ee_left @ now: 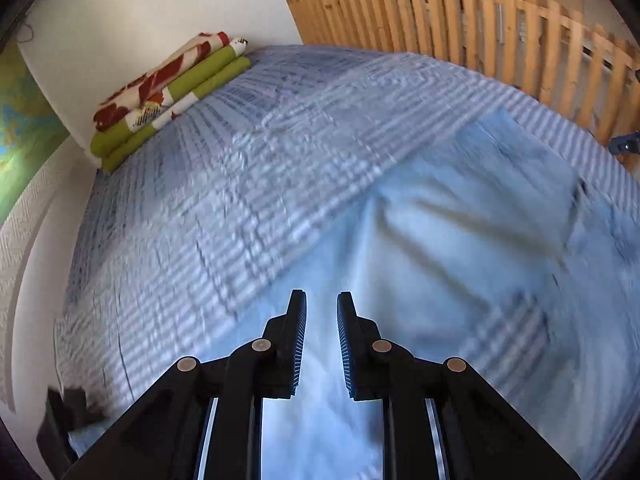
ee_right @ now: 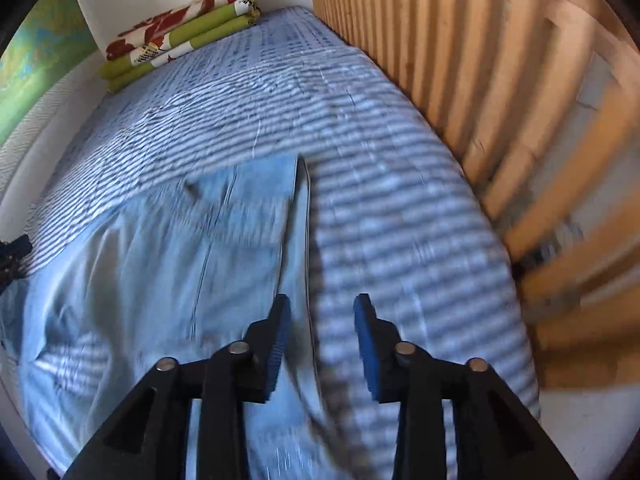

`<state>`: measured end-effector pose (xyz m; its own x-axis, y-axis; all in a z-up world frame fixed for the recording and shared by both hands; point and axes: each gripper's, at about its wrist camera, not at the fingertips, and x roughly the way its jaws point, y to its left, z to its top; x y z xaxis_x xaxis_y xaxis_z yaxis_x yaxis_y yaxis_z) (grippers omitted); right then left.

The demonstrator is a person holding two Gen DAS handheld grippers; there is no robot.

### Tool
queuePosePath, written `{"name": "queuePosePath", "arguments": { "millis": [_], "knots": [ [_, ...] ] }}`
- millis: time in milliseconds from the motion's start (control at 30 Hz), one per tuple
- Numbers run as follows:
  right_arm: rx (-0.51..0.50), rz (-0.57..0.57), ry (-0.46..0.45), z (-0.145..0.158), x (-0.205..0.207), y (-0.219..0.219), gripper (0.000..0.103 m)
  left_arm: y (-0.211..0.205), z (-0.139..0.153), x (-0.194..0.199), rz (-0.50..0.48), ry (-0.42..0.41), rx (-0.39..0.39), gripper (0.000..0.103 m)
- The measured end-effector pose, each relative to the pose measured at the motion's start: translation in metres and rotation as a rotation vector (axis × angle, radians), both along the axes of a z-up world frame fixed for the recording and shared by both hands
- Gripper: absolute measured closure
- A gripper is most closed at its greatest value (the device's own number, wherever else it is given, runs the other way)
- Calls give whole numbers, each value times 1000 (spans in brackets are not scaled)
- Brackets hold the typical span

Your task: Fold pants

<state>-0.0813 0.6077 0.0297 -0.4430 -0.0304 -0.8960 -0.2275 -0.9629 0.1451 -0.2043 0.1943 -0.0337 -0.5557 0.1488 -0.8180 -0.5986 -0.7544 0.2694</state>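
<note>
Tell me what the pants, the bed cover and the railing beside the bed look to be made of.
Pants: light blue woven cloth, probably denim, matte; stitched seams and soft folds show.
Bed cover: blue and white striped fabric, apparently puckered or quilted, matte.
Railing: pale wood slats with visible grain, unpainted, perhaps lightly varnished.

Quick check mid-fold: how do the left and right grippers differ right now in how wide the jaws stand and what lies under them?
The left gripper shows a narrow gap between its jaws; the right gripper stands clearly wider. The left gripper hangs over the light blue pants alone; the right gripper straddles the pants' edge, one finger over denim, the other over the striped bedcover. Shared: both are open, point down at the bed, and pinch no cloth.
</note>
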Motion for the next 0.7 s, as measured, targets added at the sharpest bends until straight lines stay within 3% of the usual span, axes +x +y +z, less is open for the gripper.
{"name": "queuePosePath", "arguments": {
  "millis": [200, 333, 400, 567, 633, 667, 700],
  "knots": [
    [-122, -140, -113, -30, 112, 5, 65, -78, -9, 117, 88, -74, 42, 86],
    [-361, -224, -113, -55, 158, 7, 61, -123, -28, 188, 149, -121, 31, 86],
    [-436, -225, -104, -63, 161, 3, 57, -143, -39, 215, 190, -167, 50, 86],
    [-491, -203, -100, -79, 139, -16, 54, -178, -66, 244, 276, -245, 63, 86],
    [-461, -201, -84, -79, 130, -26, 55, -186, -72, 247, 308, -249, 58, 86],
    [-442, -195, -69, -77, 127, -31, 60, -190, -74, 247, 320, -250, 58, 86],
    [-415, -185, -65, -75, 125, -37, 73, -195, -76, 249, 332, -254, 67, 86]
  ]
}}
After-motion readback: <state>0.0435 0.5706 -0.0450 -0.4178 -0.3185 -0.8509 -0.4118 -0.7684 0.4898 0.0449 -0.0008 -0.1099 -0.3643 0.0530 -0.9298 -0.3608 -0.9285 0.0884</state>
